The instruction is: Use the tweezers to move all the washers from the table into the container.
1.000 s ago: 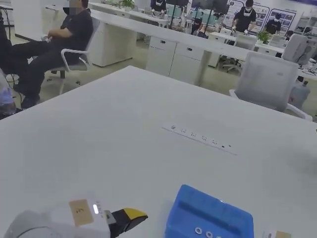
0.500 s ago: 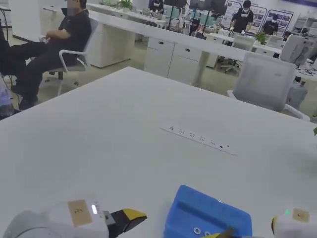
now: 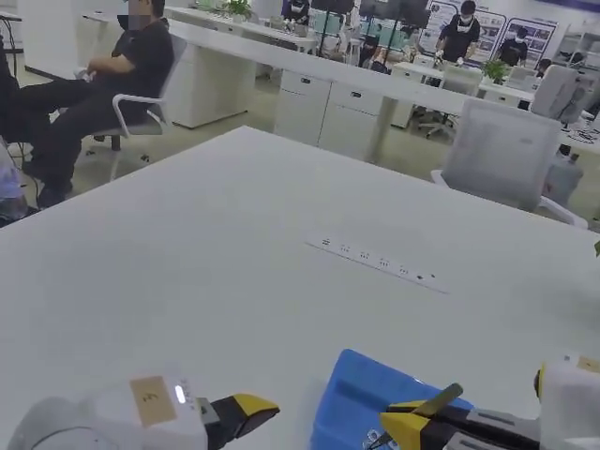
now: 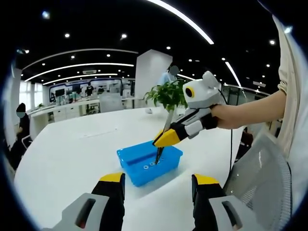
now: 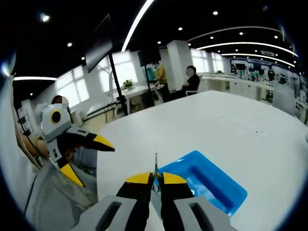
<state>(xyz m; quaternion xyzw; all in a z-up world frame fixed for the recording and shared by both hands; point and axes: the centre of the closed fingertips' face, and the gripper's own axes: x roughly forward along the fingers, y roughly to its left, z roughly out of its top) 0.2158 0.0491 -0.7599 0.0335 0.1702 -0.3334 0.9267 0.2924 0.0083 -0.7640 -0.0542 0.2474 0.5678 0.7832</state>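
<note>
A blue container [image 3: 354, 382] sits at the near edge of the white table, and a few washers [image 4: 148, 166] lie inside it. My right gripper [image 3: 401, 420] is shut on metal tweezers [image 3: 441, 398] over the container. In the left gripper view the tweezers [image 4: 162, 142] point down into the blue container [image 4: 166, 155]. The right gripper view has the jaws [image 5: 155, 179] closed on the tweezers [image 5: 155, 166] above the container [image 5: 211, 183]. My left gripper [image 4: 159, 185] is open and holds nothing, just left of the container [image 3: 255, 411].
A socket strip [image 3: 380, 263] is set into the table's middle. Beyond the far edge stand an office chair [image 3: 506, 155] and white desks, with a seated person [image 3: 103, 80] at the left. A potted plant [image 4: 166, 94] stands on the table.
My right gripper has come in from the lower right with the tweezers and now sits over the blue container. The left gripper has stayed put.
</note>
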